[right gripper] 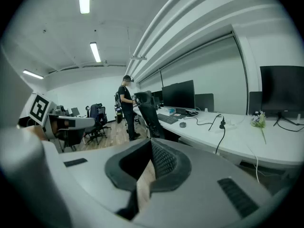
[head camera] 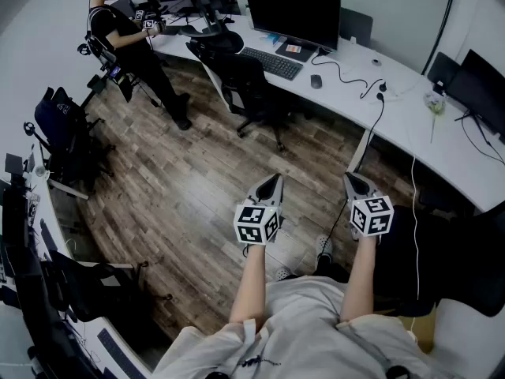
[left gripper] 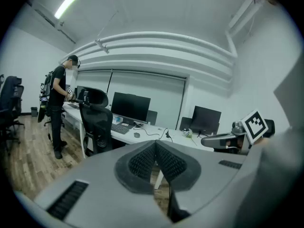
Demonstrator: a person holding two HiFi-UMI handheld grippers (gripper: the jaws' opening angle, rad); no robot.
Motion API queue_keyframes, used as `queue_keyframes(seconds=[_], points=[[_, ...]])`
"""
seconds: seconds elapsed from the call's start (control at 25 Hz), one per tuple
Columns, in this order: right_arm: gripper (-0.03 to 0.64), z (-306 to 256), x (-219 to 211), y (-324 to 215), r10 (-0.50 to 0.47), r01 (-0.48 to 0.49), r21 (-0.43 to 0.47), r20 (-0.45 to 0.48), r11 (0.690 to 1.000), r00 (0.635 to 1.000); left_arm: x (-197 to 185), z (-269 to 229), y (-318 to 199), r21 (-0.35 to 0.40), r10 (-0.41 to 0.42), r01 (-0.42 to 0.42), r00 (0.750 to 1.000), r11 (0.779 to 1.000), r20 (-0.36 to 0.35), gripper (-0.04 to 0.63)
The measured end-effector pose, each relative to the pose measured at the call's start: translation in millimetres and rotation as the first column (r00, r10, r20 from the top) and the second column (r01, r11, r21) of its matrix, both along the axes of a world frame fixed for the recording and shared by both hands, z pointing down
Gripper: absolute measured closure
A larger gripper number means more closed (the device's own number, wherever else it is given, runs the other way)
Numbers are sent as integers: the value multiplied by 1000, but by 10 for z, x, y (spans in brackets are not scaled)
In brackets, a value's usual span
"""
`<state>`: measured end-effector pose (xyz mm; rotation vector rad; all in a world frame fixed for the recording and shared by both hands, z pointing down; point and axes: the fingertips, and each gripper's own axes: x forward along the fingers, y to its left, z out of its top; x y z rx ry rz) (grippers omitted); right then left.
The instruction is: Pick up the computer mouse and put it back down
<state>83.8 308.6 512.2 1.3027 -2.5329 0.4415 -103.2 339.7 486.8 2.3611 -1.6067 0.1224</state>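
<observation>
Computer mouse (head camera: 316,81) on tabletop (head camera: 442,148), far ahead of tools. Likely light, rigid, slick; pinch sides. Left tool (head camera: 275,179), right tool (head camera: 349,177) clenched, empty.

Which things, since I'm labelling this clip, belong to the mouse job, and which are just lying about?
Job: computer mouse, left gripper, right gripper (both shut, empty).
Lying about: keyboard, monitor, office chair.
</observation>
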Motion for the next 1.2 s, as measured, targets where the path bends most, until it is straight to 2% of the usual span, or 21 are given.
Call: queue_keyframes(seconds=[0.08,0.16,0.44,0.52,0.64,0.68,0.72,0.84,0.92,1.08,1.2], points=[[611,-48,-28,-96,-7,7,10,1,1000,1000,59,-68,-106,11,19,-20,998,1000,63,574],[611,-91,-46,-198,-18,18,22,-4,1000,1000,129,-130,-214,30,29,-32,995,999,92,574],[611,-251,37,-479,-42,42,61,-14,997,999,376,-210,-501,60,36,-41,996,997,77,574],[611,-232,40,-518,-72,75,47,-60,996,996,408,-231,-547,64,38,-44,995,997,97,574],[608,-234,73,-583,-132,136,11,-199,991,971,518,-275,-611,79,52,-73,970,994,236,572],[607,-275,109,-631,-128,134,16,-213,991,969,572,-293,-638,87,55,-82,960,993,274,574],[607,-319,137,-674,-121,129,24,-197,991,973,618,-311,-661,95,57,-88,957,992,286,572],[607,-398,188,-756,-109,112,35,-68,993,992,673,-372,-687,107,51,-76,974,991,222,572],[607,-389,226,-798,-112,112,21,-2,993,994,682,-391,-699,109,43,-67,978,992,206,572],[583,-359,259,-949,-129,129,4,55,992,990,667,-371,-782,105,23,-49,972,993,233,571],[578,-375,260,-1066,-152,152,5,49,988,987,698,-367,-870,98,0,-32,951,995,311,571]])
